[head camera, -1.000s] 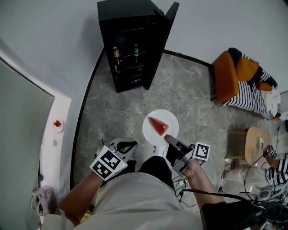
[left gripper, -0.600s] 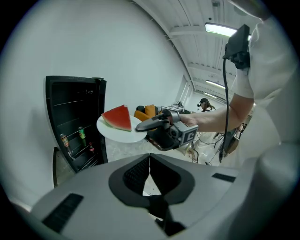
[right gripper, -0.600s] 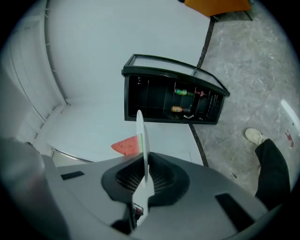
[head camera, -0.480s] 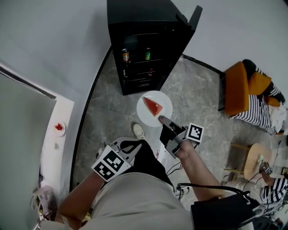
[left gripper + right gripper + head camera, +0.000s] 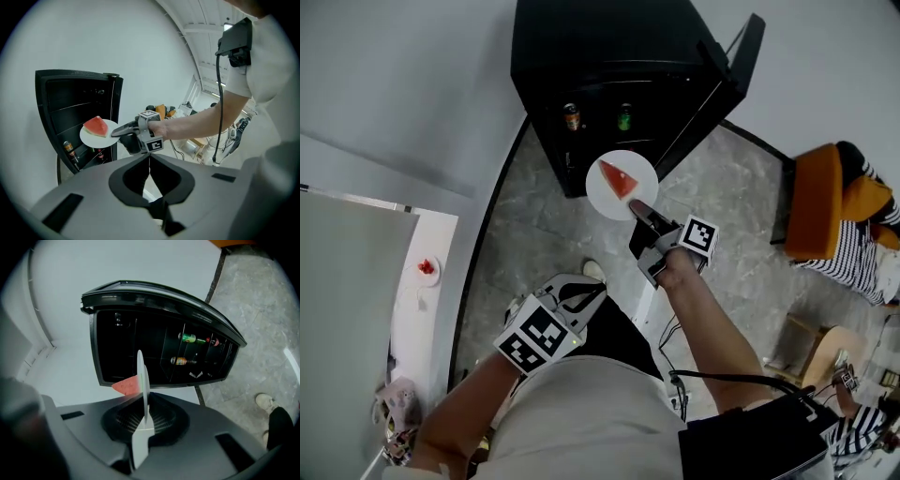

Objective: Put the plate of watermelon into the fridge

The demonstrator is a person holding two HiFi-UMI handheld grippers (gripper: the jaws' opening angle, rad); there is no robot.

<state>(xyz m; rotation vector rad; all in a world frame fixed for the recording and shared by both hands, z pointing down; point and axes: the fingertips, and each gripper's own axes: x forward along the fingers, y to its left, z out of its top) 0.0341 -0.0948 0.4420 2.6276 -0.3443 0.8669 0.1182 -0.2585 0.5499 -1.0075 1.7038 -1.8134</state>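
Head view is showing the right gripper (image 5: 639, 210) holding a white plate (image 5: 622, 185) by its near rim, raised in front of the open fridge (image 5: 609, 56). A wedge of watermelon (image 5: 617, 177) is lying on the plate. The plate is hanging in the air just at the fridge's open front, not yet on a shelf. The door (image 5: 733, 66) is standing swung out to the right.

Right gripper view is showing the fingers pinching narrowly on the plate's rim. The plate is appearing edge-on there, with the watermelon on its left face. Behind it, the fridge shelves are carrying a green bottle (image 5: 188, 338) and a can (image 5: 180, 361).

Low and close to the person's body, the left gripper (image 5: 586, 298) is hanging well apart from the plate. Left gripper view is showing its fingers pressed together with nothing between them. A shoe (image 5: 594, 271) is standing on the stone floor (image 5: 722, 216).
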